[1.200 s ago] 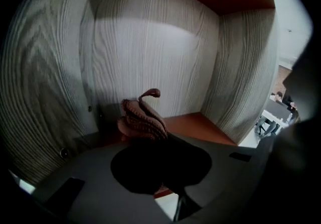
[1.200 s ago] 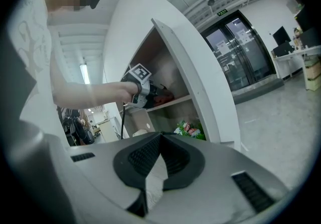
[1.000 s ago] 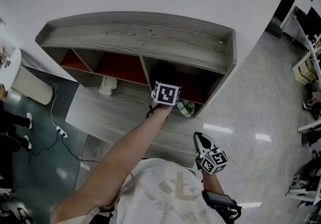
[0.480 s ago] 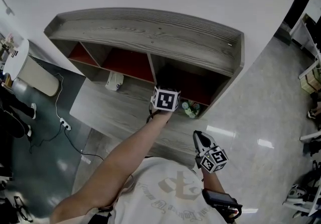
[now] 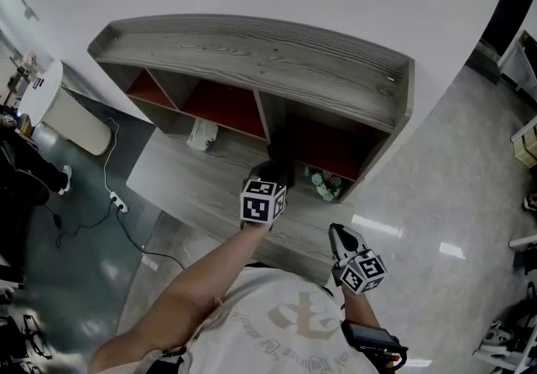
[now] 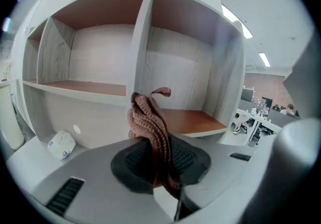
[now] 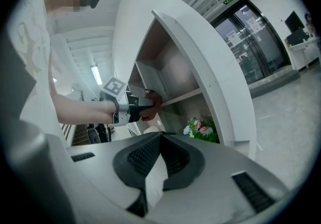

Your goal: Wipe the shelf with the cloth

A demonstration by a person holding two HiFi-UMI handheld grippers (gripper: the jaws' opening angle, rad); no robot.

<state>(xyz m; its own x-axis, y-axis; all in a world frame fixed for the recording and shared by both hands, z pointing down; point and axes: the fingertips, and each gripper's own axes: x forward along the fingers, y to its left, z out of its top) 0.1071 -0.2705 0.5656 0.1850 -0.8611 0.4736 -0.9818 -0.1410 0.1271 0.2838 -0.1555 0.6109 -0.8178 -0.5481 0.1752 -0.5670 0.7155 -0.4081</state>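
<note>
The grey wooden shelf unit (image 5: 252,45) has red-backed compartments and a lower ledge. My left gripper (image 5: 268,181) hovers over that ledge, just outside the right compartment. It is shut on a brown knitted cloth (image 6: 148,117), which bunches up between the pads and pokes out past the tips. In the left gripper view the upright divider (image 6: 143,42) is straight ahead, with the brown shelf board (image 6: 193,120) to its right. The right gripper view shows the cloth (image 7: 152,102) near the shelf's front edge. My right gripper (image 5: 340,238) hangs low by the person's body, shut and holding nothing.
A small white tissue pack (image 5: 201,136) lies on the ledge under the middle compartment. A bunch of artificial flowers (image 5: 323,182) sits in the bottom right compartment. A white appliance (image 5: 75,125) and a cable with a power strip (image 5: 117,203) are on the floor at the left.
My left gripper has drawn back out of the right compartment toward the person, still holding the cloth. The right gripper has hardly moved.
</note>
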